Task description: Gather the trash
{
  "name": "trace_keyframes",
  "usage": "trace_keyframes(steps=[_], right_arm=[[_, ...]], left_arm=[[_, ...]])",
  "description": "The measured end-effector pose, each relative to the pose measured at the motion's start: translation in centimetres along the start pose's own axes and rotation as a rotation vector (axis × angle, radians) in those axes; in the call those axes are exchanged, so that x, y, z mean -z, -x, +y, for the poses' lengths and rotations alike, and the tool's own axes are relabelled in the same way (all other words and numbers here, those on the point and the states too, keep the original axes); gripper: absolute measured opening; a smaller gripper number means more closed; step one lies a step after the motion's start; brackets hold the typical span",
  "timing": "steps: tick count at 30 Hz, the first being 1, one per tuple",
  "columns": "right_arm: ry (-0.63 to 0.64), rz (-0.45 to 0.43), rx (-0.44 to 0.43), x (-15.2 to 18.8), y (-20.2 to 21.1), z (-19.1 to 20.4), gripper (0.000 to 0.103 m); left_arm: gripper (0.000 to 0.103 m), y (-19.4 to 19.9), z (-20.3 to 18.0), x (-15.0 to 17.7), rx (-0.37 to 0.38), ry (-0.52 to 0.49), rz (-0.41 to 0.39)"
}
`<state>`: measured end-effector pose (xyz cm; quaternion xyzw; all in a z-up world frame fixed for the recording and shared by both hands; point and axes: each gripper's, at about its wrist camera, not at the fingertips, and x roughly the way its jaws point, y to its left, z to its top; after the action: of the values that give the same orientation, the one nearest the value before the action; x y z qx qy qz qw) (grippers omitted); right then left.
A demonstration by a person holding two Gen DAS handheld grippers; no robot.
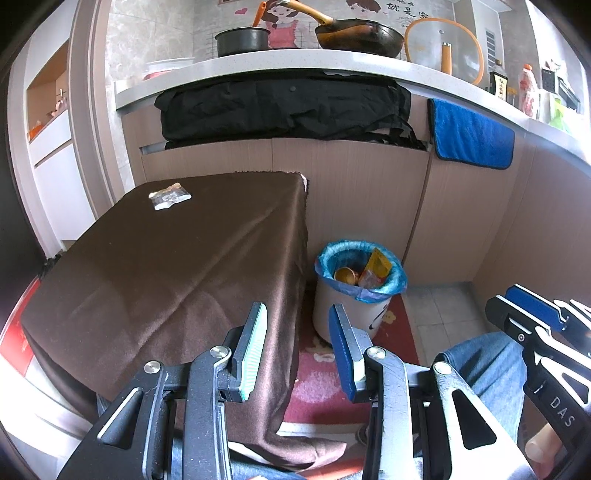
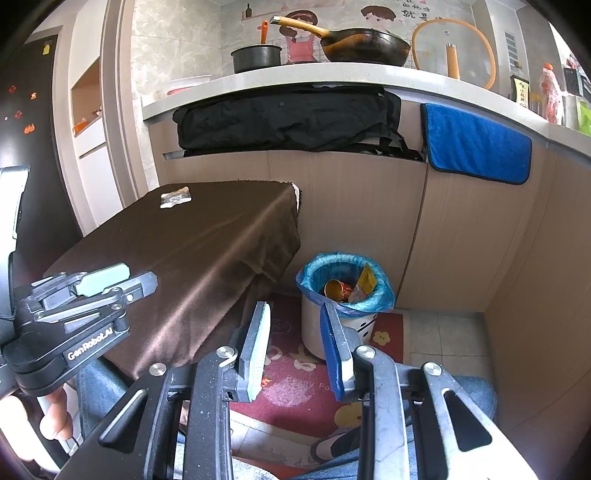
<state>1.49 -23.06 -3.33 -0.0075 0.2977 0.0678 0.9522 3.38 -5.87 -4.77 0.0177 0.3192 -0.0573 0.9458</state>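
Brown cloth (image 1: 159, 258) over table, one silvery wrapper (image 1: 169, 197) left flat at far left corner, long axis across the table's width. Left gripper (image 1: 297, 350) open, empty, poised short of it. Bin (image 1: 360, 280) beside table, seemingly for drop-offs.

Right view: same wrapper (image 2: 176, 198), far corner. Right gripper (image 2: 295, 350) open, empty, aimed toward bin (image 2: 345, 284).

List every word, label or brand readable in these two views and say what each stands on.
"GenRobot.AI": black body of the left gripper.
"DAS": black body of the right gripper; the rest is cut off.
Chinese characters: cartoon wall sticker above the counter; too cut off to read.
Red floor mat: faint lettering, too blurred.
Dark bottle's label: too small.
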Motion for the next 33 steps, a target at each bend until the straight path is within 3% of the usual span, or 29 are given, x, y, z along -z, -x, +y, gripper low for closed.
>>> trace_keyframes(steps=[33], right_arm=[[0.004,-0.001,-0.001,-0.08,-0.17,-0.33,0.027]], left_arm=[[0.036,0.01,-0.90,0.04,-0.002,0.019,0.007]])
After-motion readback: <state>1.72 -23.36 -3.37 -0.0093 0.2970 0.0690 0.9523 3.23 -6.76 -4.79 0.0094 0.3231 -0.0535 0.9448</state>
